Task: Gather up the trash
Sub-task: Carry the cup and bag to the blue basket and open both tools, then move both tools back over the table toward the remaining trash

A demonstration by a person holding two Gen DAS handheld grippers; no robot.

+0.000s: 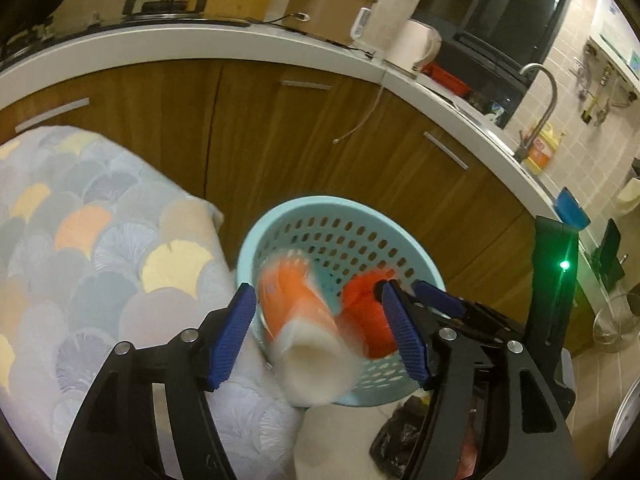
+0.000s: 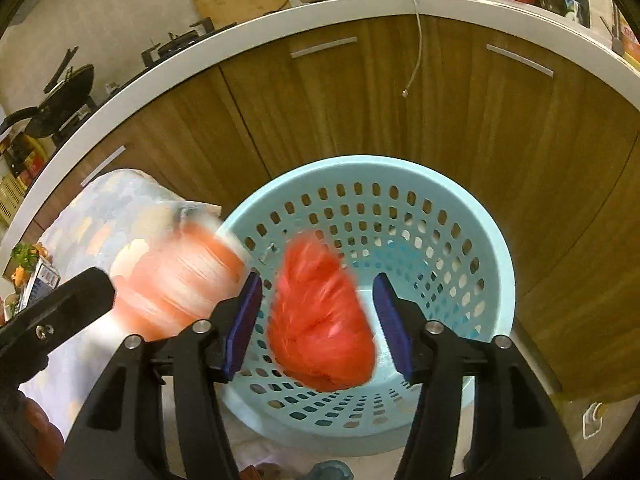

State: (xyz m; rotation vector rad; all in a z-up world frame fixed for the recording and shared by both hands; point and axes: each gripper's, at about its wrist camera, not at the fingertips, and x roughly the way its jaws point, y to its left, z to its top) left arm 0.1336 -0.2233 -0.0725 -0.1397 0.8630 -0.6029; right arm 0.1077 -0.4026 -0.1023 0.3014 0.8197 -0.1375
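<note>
Left hand-held gripper [image 1: 320, 334]: we see its blue fingers spread wide, gripping nothing; a blurred orange-and-white bottle [image 1: 304, 332] sits between them without touching either pad, over the near rim of the basket.
Right hand-held gripper [image 2: 318, 326]: we see it just as wide open, with a crumpled red bag [image 2: 322, 316] between its fingers, free of both pads and blurred, above the inside of the basket.
Basket [image 2: 494, 240]: light blue, round, with holes in its wall, standing on the floor in front of the brown cabinet doors [image 2: 360, 100].
Bottle from the right wrist view: we see it at the basket's left rim, just beside the right gripper's left finger, with the left gripper's black arm crossing in front of it.
Patterned cloth [image 1: 80, 248]: we find it covering something just left of the basket.
Bench [image 1: 200, 42]: white-edged, above the cabinets, carrying a cooker [image 1: 330, 6] and a kettle [image 1: 416, 46].
</note>
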